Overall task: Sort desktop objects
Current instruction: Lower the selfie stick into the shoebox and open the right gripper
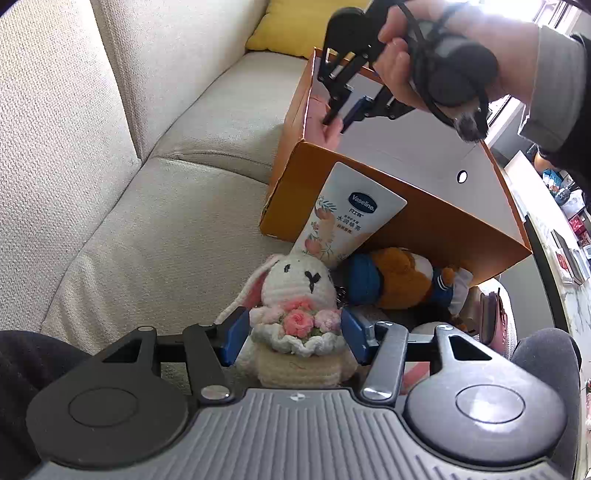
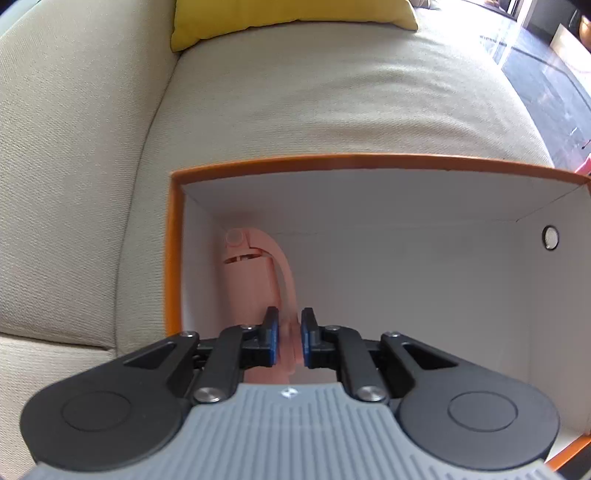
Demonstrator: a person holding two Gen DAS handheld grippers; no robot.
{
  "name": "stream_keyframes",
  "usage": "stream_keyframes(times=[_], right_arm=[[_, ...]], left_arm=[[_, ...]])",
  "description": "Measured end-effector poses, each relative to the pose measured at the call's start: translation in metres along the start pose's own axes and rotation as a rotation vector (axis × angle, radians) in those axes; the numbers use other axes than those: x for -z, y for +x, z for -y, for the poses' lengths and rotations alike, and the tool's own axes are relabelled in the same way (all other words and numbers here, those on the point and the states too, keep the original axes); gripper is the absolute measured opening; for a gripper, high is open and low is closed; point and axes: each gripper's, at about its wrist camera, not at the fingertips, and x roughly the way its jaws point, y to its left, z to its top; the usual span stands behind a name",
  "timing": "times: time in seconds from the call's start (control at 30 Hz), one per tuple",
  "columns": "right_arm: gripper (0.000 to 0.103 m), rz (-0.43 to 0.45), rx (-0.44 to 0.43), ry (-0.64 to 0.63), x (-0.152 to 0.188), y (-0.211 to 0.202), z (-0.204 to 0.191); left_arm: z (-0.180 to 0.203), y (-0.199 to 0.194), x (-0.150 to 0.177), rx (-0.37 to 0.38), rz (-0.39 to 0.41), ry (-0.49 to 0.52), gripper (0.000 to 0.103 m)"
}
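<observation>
Pink object [image 2: 258, 280], partly hidden by right gripper [image 2: 289, 341], hangs inside orange box [image 2: 173, 258].

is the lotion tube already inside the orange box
No, the lotion tube leans on the orange box from outside, beside the toy rabbit.

This is a home, most likely a living room. A cream fabric sofa [image 1: 155, 206] with a woven weave, thick seat cushions and a tall backrest fills most of both views, and a yellow throw cushion [image 2: 291, 22] lies on it at twelve o'clock. Personal, domestic things sit on the seat: a crocheted bunny doll [image 1: 295, 295], a brown plush toy [image 1: 399, 280], a tube of hand cream [image 1: 351, 214] and an orange cardboard box [image 1: 424, 221]. At three o'clock in the left wrist view a pale marble-like tabletop [image 1: 570, 295] carries small household clutter, too blurred to name. Bright daylight comes from one to two o'clock over a shiny floor [image 2: 535, 70].
</observation>
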Motion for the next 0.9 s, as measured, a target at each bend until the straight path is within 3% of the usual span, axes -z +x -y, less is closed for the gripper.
stream_keyframes(times=[0.2, 0.3, 0.37, 0.43, 0.67, 0.9], right_arm=[[0.015, -0.006, -0.038, 0.082, 0.001, 0.001, 0.004], [0.023, -0.028, -0.101, 0.103, 0.0, 0.0, 0.009], [0.017, -0.066, -0.187, 0.144, -0.001, 0.002, 0.013], [0.015, -0.075, -0.207, 0.143, -0.001, 0.004, 0.012], [0.016, -0.062, -0.27, 0.043, 0.002, -0.009, 0.02], [0.017, 0.095, -0.277, -0.253, 0.046, -0.079, 0.068]], left_arm=[[-0.002, 0.001, 0.001, 0.005, 0.001, -0.007, 0.064], [-0.002, 0.002, 0.001, 0.004, -0.002, -0.007, 0.064], [-0.001, 0.002, 0.002, 0.003, -0.002, -0.004, 0.064], [0.001, 0.002, 0.002, 0.001, -0.002, 0.002, 0.064], [-0.002, -0.005, 0.005, -0.018, 0.006, 0.012, 0.066], [0.002, -0.01, 0.012, 0.025, -0.017, 0.107, 0.066]])
